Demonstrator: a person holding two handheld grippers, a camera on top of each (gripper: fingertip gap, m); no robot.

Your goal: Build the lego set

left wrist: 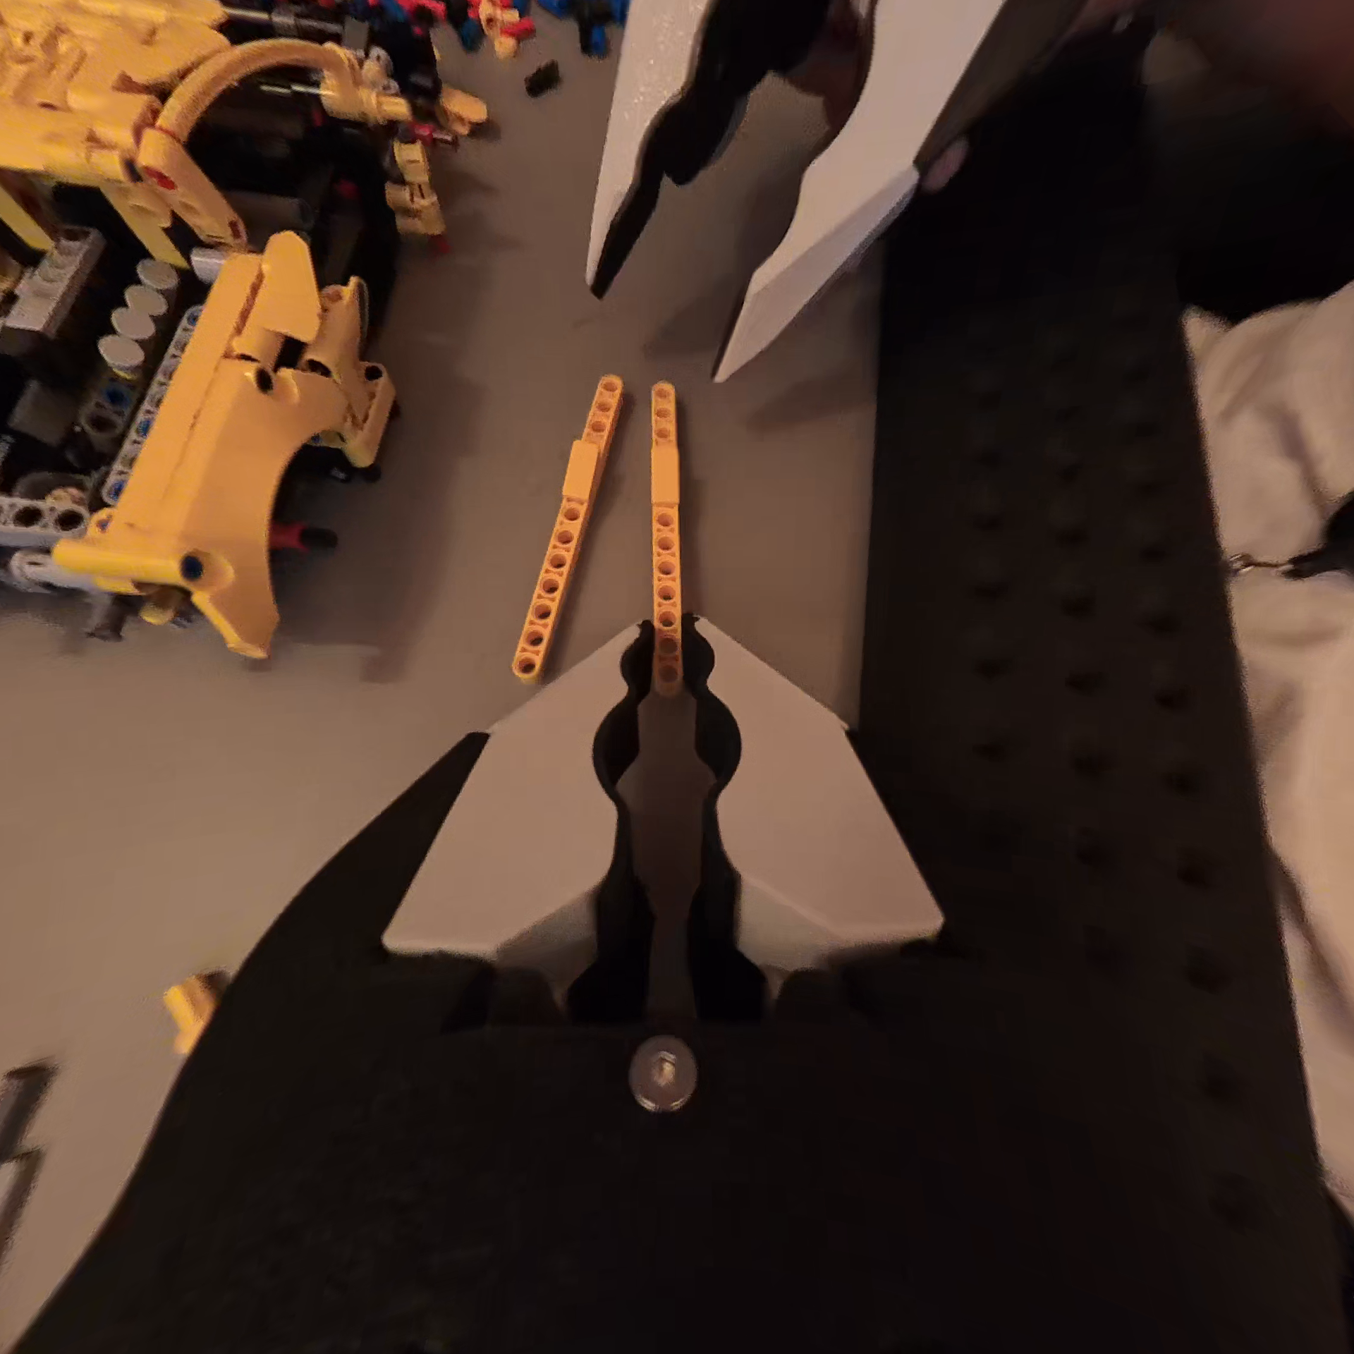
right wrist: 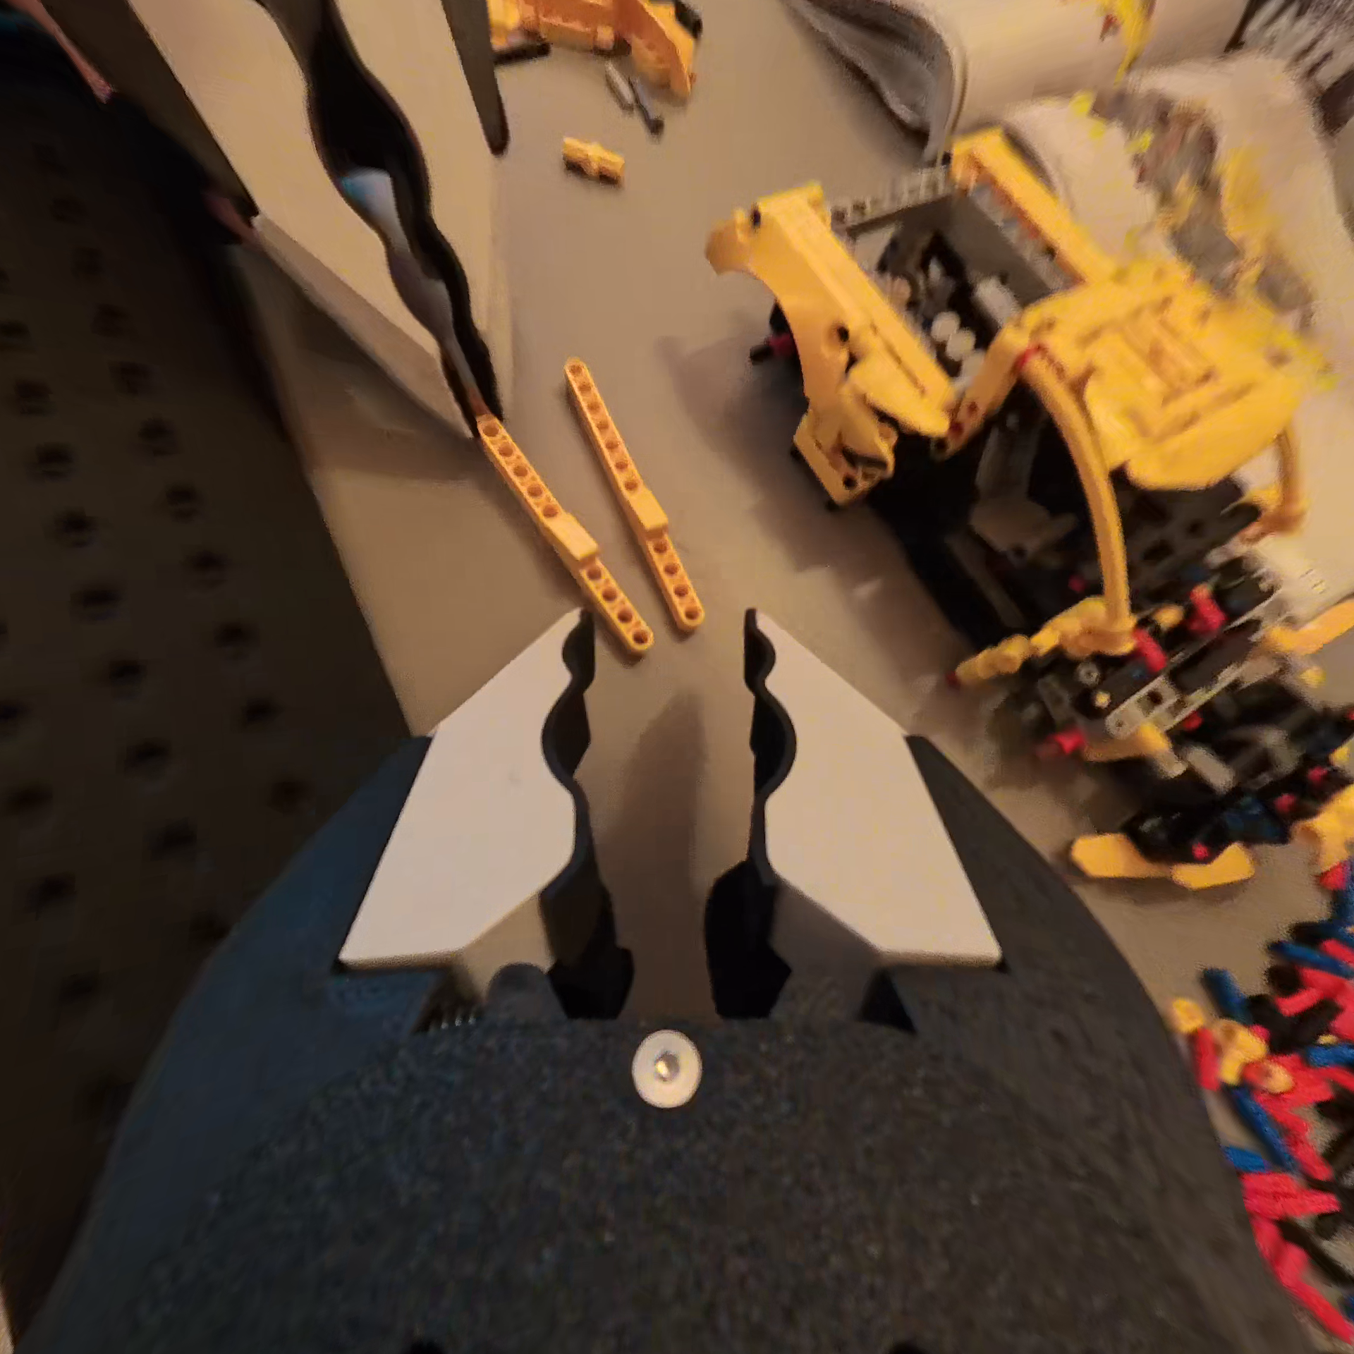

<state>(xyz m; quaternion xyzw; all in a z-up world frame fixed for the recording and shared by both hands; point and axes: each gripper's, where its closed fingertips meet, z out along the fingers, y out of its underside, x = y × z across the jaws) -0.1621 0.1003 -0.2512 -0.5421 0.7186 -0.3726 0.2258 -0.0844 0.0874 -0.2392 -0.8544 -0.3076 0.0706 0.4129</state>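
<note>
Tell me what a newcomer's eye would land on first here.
Probably the two long yellow holed beams on the grey table: the left gripper is shut on the end of one beam, while the second beam lies free beside it. Next, the half-built yellow vehicle model standing past the open right gripper, with a heap of red and blue pins near the right edge of its view.

Grey worktop [left wrist: 220, 769], matte, filling the left and centre of the left wrist view. Black studded mat [left wrist: 1040, 586] along its right side, running top to bottom. Pale cloth [left wrist: 1289, 454] at right edge. Grey-white fabric [right wrist: 916, 66] at upper right of the right wrist view, blurred.
</note>
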